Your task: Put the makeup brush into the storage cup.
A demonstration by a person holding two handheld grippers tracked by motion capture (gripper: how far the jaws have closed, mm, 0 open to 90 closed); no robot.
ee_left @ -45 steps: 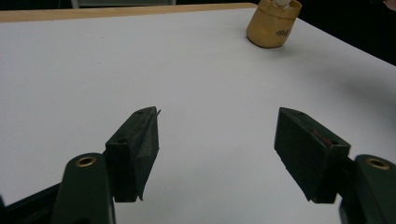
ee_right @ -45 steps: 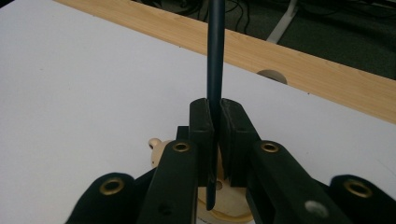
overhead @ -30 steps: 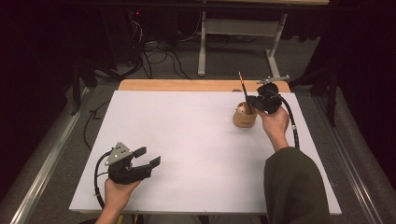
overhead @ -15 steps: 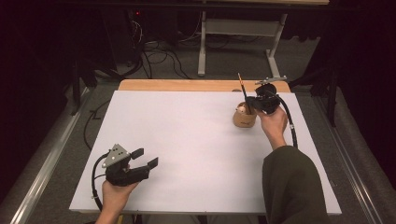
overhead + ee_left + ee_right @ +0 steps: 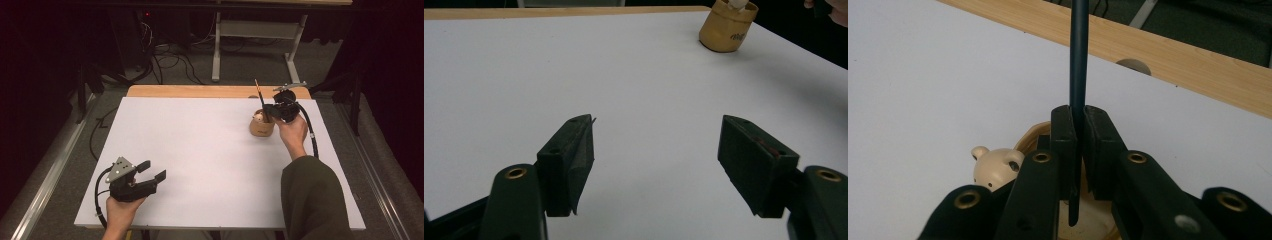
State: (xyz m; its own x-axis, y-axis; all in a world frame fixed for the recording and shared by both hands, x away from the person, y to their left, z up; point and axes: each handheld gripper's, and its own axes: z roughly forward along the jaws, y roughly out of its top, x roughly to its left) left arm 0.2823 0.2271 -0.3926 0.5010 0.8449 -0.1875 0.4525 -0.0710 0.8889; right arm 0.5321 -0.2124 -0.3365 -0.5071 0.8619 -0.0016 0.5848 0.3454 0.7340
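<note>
The right gripper (image 5: 1077,150) pinches the dark pencil (image 5: 1078,55) between closed jaws; its long axis stands near-upright, upper end tilted toward 11 o'clock, lower end inside the tan cup (image 5: 261,127) at the table's (image 5: 200,145) 2 o'clock area. A small bear figure (image 5: 994,167) sits in the cup just beside the pencil. The left gripper (image 5: 150,171), jaws spread and empty, rests at 7 o'clock, well apart.

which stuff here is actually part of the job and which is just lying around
In the job:
- right gripper, shut on the dark pencil
- tan holder with a bear figure on it, right under the pencil

Lying about:
- left gripper, open and holding nothing, near the front left of the white table
- wooden board along the far edge
- cables on the floor
</note>
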